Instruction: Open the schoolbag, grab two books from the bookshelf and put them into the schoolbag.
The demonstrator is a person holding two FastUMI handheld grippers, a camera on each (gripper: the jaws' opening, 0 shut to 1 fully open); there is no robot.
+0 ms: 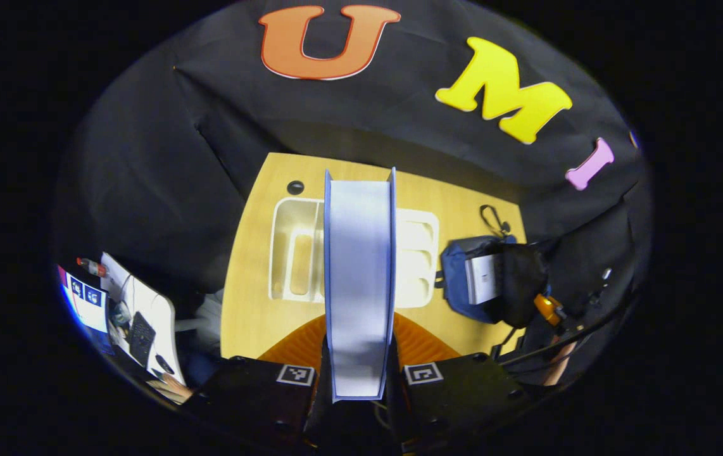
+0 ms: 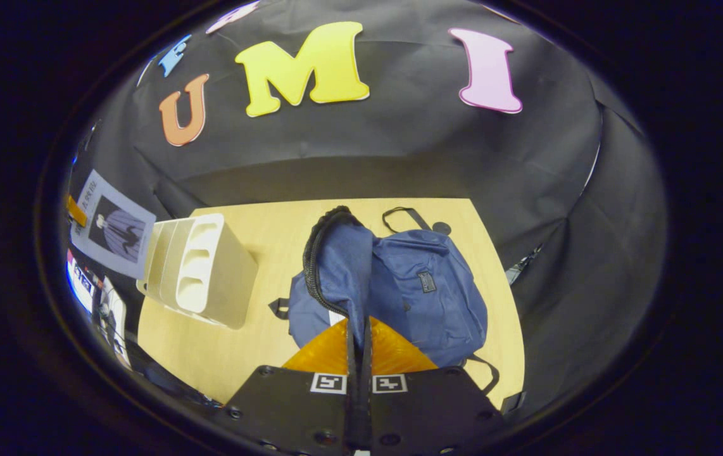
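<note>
In the left gripper view my left gripper [image 1: 359, 358] is shut on a book [image 1: 359, 272] with blue covers, held upright with its white page edge facing me, above the table. Behind it lies the white bookshelf [image 1: 289, 253]. The blue schoolbag [image 1: 456, 278] sits to the right with a white book [image 1: 480, 278] in its opening. In the right gripper view my right gripper [image 2: 359, 339] is shut on the schoolbag's zipper flap [image 2: 330, 253] and holds it up. The schoolbag [image 2: 425, 291] lies below, the bookshelf [image 2: 203, 272] stands to the left, and the held book's cover [image 2: 111, 225] is at far left.
The wooden table [image 2: 273, 221] carries the bag and shelf, with the black cloth wall close behind. A side desk with a keyboard and papers [image 1: 140, 316] lies off the table's left edge. Cables and an orange part [image 1: 548, 307] sit by the bag's right side.
</note>
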